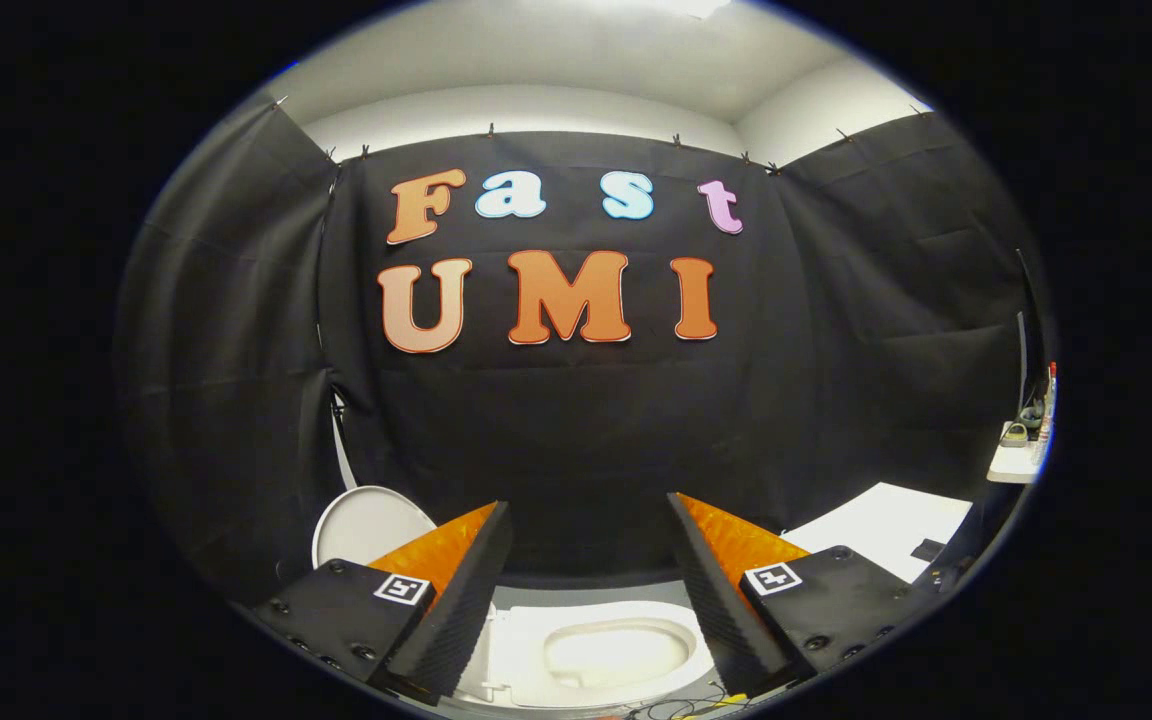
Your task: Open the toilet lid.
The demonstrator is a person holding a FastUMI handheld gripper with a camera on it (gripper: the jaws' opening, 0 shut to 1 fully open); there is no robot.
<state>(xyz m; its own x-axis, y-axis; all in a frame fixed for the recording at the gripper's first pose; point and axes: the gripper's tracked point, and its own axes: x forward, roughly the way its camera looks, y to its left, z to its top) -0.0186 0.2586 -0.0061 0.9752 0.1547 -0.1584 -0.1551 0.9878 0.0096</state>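
Below, one toilet, lid seemingly raised, between the gripper's two spread fingers.

Toilet bowl lies below, between the spread fingers of the gripper. Lid stands up beyond the left finger. Table sits beyond the right finger.

I find no words or numbers I can read on anything here. The only signs are two small square black-and-white marker tags, one on the left body of the tongs and one on the right; they carry a coded pattern, not text.
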